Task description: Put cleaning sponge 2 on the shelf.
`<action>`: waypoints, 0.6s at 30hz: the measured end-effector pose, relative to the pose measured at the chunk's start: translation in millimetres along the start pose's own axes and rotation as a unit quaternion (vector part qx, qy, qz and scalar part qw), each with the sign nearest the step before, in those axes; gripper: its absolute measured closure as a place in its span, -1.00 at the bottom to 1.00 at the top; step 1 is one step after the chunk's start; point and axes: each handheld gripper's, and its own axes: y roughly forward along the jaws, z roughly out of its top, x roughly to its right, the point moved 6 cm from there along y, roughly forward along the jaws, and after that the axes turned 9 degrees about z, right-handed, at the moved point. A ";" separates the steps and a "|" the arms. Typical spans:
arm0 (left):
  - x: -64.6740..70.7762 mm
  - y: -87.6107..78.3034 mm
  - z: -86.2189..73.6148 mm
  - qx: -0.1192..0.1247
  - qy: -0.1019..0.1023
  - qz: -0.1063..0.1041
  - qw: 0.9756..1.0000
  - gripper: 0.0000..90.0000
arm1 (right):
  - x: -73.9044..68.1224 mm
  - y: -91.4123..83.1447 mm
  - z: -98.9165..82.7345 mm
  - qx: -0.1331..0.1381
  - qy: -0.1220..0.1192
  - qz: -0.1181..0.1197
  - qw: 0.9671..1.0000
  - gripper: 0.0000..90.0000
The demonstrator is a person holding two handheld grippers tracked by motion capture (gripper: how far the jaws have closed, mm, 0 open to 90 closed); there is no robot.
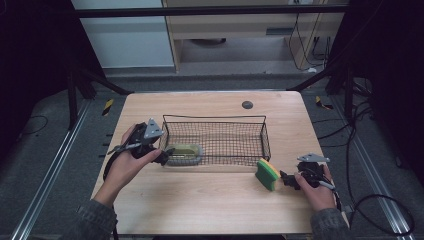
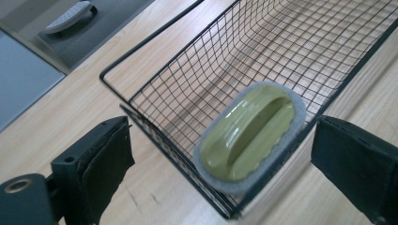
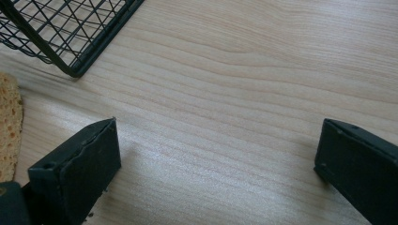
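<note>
A black wire basket (image 1: 215,117) (image 2: 150,38) stands on the middle of the wooden table (image 1: 210,205). In its near left corner lies a scrubber (image 1: 183,153) (image 2: 248,136) with an olive-green handle and a grey pad. My left gripper (image 1: 165,156) (image 2: 220,136) hangs just outside that corner, open, its jaws wide apart and off the scrubber. A yellow-and-green sponge (image 1: 267,174) (image 3: 9,126) stands on edge by the basket's near right corner. Just right of it, my right gripper (image 1: 285,178) (image 3: 216,140) is open over bare wood with nothing between its jaws.
A small dark round disc (image 1: 247,104) is set in the table behind the basket. The basket's corner (image 3: 70,28) lies ahead and to the left in the right gripper view. Cables trail off the table's right side (image 1: 380,210).
</note>
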 end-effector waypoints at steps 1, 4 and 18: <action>-0.4 -3.9 -4.2 0.003 -0.009 0.001 1.000 -0.89 | 0.3 0.0 0.1 0.000 -0.001 0.001 1.000 -0.98; -1.8 -13.9 -18.7 0.015 -0.041 0.006 0.999 -0.89 | 2.4 -1.7 -0.2 0.001 -0.002 0.000 1.000 -0.93; 11.7 0.6 -99.0 -0.038 -0.109 0.008 0.993 -0.88 | -4.4 -40.1 -11.0 -0.045 -0.001 -0.001 0.999 -0.78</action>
